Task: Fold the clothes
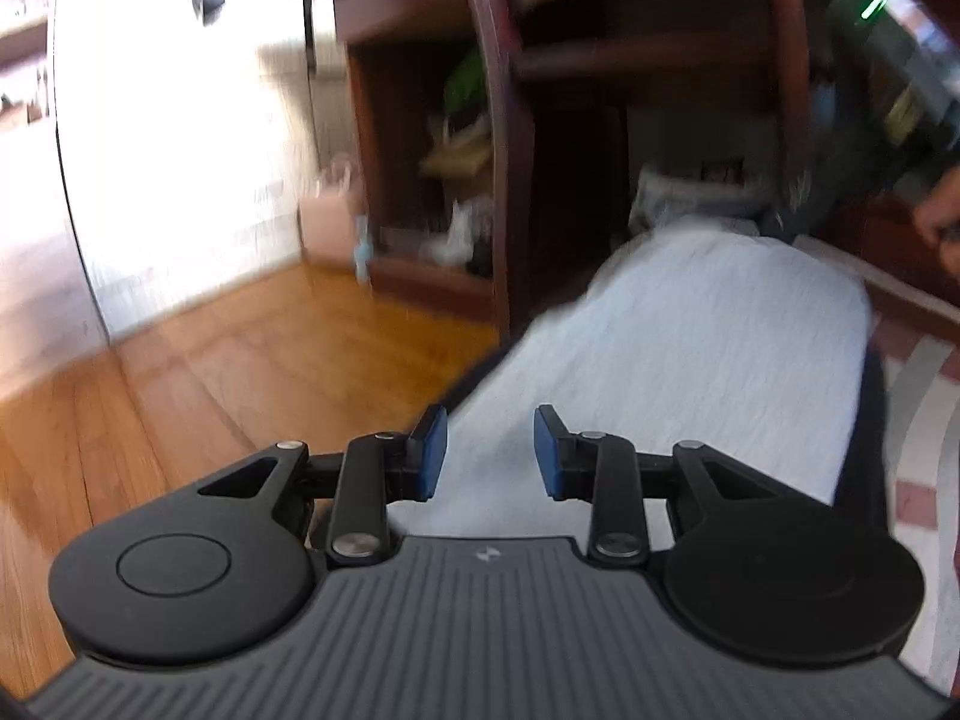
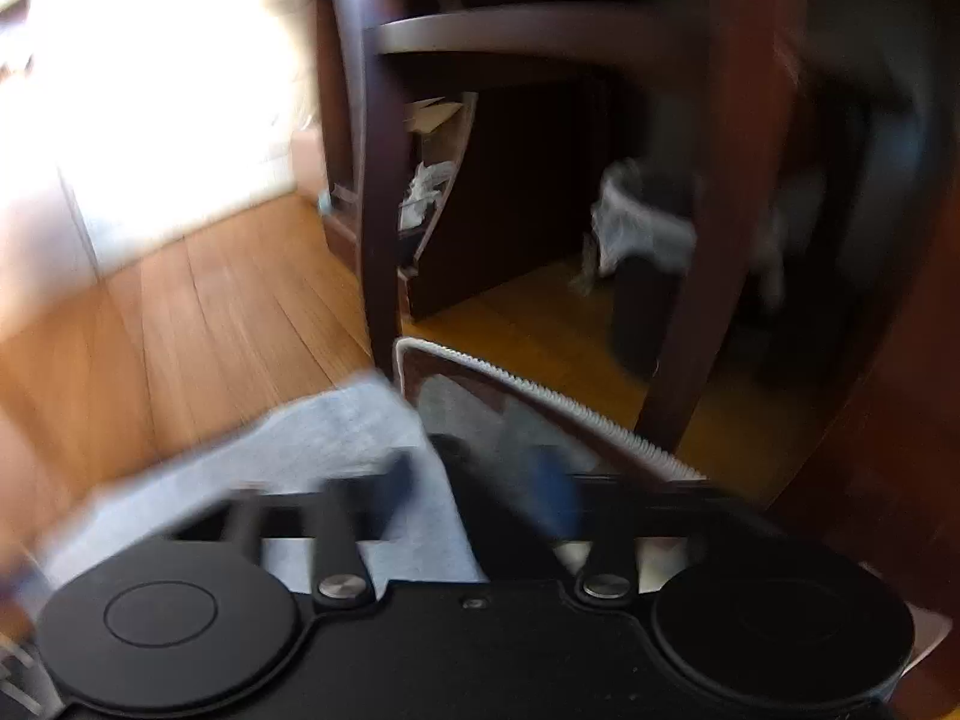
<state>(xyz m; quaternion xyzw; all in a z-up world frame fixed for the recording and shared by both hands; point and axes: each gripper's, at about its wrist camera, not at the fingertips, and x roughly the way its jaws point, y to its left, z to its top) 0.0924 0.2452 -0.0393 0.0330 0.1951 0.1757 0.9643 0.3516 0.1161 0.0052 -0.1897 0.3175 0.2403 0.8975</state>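
Observation:
A pale blue-white garment [image 1: 708,348] lies spread flat on a cushioned surface, running from my left gripper toward the dark desk. My left gripper [image 1: 491,450] is open and empty, its blue pads [image 1: 433,450] hovering over the garment's near end. In the right wrist view the garment [image 2: 324,450] lies at lower left, over the edge of a patterned cushion [image 2: 540,402]. My right gripper [image 2: 480,480] is open, badly blurred, its left finger over the garment and its right finger over the cushion.
A dark wooden desk with shelves [image 1: 468,138] stands ahead, holding clutter. A bin with a white liner [image 2: 648,240] stands under the desk. Wood floor [image 1: 240,360] lies to the left. A chair leg [image 2: 708,240] rises close on the right. A person's hand [image 1: 936,222] shows at far right.

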